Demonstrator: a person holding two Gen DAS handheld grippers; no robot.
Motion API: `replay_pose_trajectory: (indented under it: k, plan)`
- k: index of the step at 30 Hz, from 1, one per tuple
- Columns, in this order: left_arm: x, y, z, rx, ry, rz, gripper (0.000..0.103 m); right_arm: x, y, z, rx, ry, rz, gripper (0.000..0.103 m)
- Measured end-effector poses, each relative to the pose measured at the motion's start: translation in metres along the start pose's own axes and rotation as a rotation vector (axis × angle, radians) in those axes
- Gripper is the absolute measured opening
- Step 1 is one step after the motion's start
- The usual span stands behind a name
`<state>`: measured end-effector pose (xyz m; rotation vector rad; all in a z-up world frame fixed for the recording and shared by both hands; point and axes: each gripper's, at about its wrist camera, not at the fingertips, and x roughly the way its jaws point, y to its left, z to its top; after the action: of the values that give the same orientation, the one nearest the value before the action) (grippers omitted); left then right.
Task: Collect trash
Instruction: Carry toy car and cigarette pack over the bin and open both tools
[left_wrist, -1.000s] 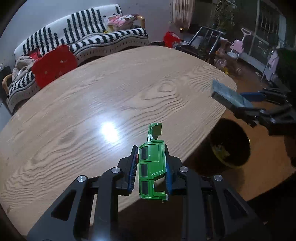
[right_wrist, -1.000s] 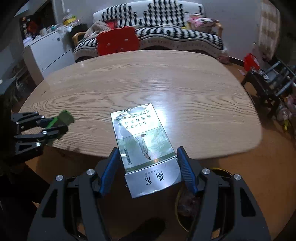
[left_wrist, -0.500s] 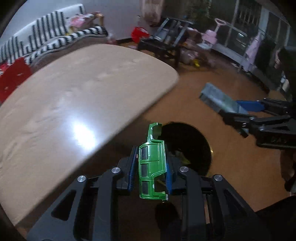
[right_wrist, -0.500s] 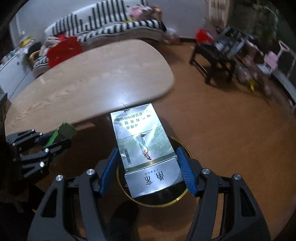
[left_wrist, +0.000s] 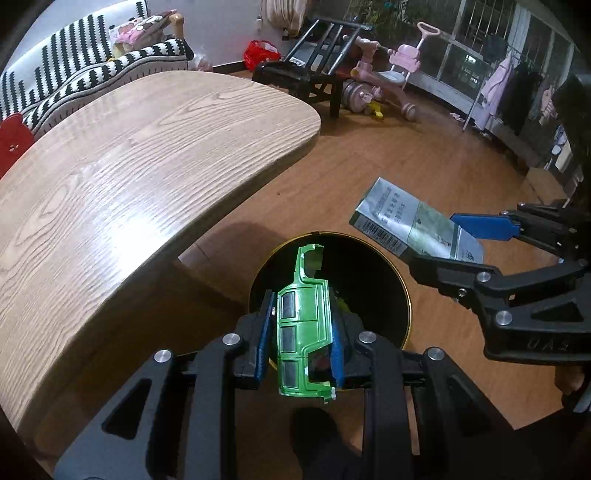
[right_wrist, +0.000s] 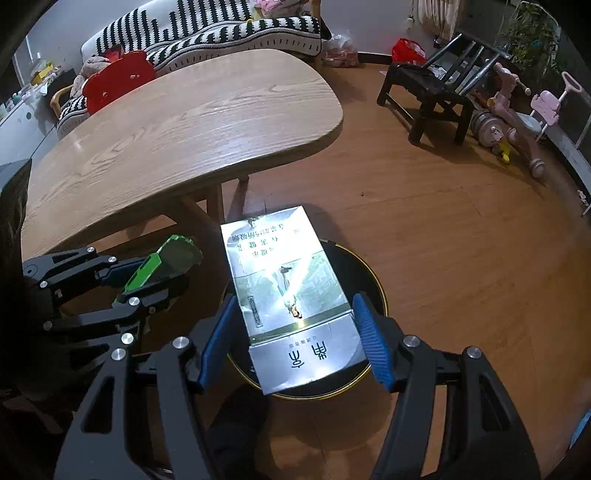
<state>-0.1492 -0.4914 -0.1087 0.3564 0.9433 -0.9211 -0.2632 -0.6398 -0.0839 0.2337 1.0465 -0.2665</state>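
Holding a broken green toy car shell (left_wrist: 303, 325), your left claw (left_wrist: 301, 341) is squeezed tight on it, right above the round black bin (left_wrist: 373, 280) on the floor. Your right claw (right_wrist: 295, 338) at 3 o'clock grips a shiny silver box (right_wrist: 284, 280) by its sides, over the same bin. The wooden surface (left_wrist: 140, 155) sits at 10 o'clock, with nothing of yours on it.
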Motion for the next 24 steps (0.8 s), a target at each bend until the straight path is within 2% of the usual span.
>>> replay_pose_trajectory:
  k: [24]
  plan:
    - [0.033, -0.007, 0.013, 0.018, 0.020, -0.062, 0.025, -0.001, -0.017, 0.001, 0.069, -0.009, -0.018, 0.063]
